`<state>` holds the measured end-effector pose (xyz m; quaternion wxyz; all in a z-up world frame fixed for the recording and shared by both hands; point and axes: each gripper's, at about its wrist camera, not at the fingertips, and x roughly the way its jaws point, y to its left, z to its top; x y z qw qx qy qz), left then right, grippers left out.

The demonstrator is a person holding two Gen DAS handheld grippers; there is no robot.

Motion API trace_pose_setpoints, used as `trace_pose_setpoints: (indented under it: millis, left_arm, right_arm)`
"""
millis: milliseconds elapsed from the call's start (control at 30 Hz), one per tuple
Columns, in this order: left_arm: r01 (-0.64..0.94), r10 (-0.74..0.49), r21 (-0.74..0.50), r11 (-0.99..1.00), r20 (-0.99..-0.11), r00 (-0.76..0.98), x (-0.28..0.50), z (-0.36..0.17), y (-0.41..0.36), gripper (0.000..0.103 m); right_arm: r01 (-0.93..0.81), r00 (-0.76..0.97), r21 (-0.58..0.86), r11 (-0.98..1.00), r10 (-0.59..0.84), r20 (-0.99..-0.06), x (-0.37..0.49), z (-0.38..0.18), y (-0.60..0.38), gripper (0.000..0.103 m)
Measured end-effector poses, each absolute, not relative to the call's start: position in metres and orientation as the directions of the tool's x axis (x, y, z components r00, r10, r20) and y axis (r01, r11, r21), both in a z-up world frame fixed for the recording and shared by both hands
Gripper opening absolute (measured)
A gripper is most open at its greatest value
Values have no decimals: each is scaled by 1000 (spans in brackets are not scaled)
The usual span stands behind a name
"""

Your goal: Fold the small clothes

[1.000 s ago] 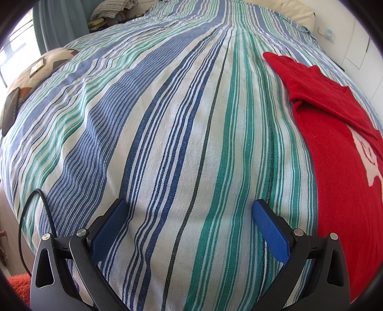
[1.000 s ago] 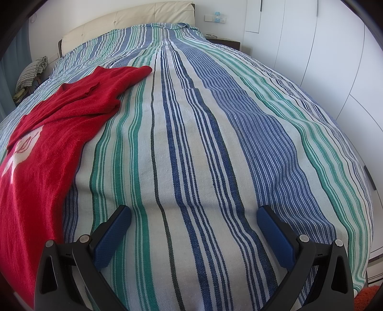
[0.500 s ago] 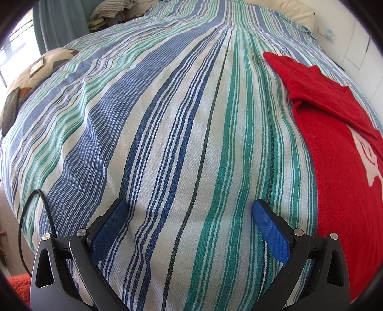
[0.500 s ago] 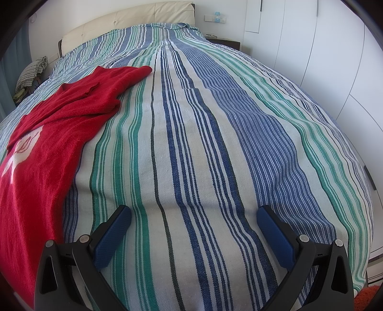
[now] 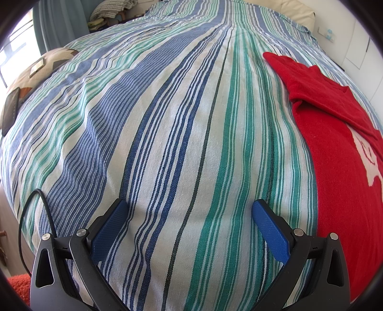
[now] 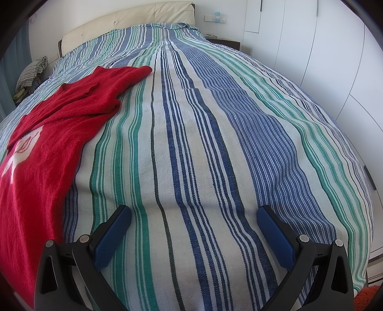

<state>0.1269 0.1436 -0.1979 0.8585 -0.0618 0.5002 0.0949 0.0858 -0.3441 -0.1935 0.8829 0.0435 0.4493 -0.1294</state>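
A red knit sweater (image 5: 335, 153) with a white motif lies spread on the striped bedspread (image 5: 167, 119), at the right edge of the left wrist view. The same sweater (image 6: 47, 153) fills the left side of the right wrist view, one sleeve reaching toward the bed's middle. My left gripper (image 5: 189, 209) hovers low over bare stripes to the left of the sweater, open, with nothing between its blue pads. My right gripper (image 6: 194, 215) is open too, over bare bedspread (image 6: 215, 143) to the right of the sweater.
A patterned cushion (image 5: 45, 64) and a dark tablet (image 5: 10, 107) lie at the bed's left edge. A cream headboard (image 6: 124, 21) stands at the far end. White wardrobe doors (image 6: 323, 59) line the right side. A checked cloth (image 6: 31, 71) sits beyond the bed's left.
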Motion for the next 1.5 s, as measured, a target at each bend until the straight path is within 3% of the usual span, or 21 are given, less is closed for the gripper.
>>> trace_pose_setpoints:
  millis: [1367,1500]
  left_arm:
    - [-218,107,-2,976,-866,488,125,-197,143,103]
    - [-231,29,-79,970,-901,433,111,-177,146,101]
  right_arm:
    - [267,564,-40,963,-190,-804,85,-193,-344,103]
    - [242,497,-5,970,-128,-858,88,-175,-349,102]
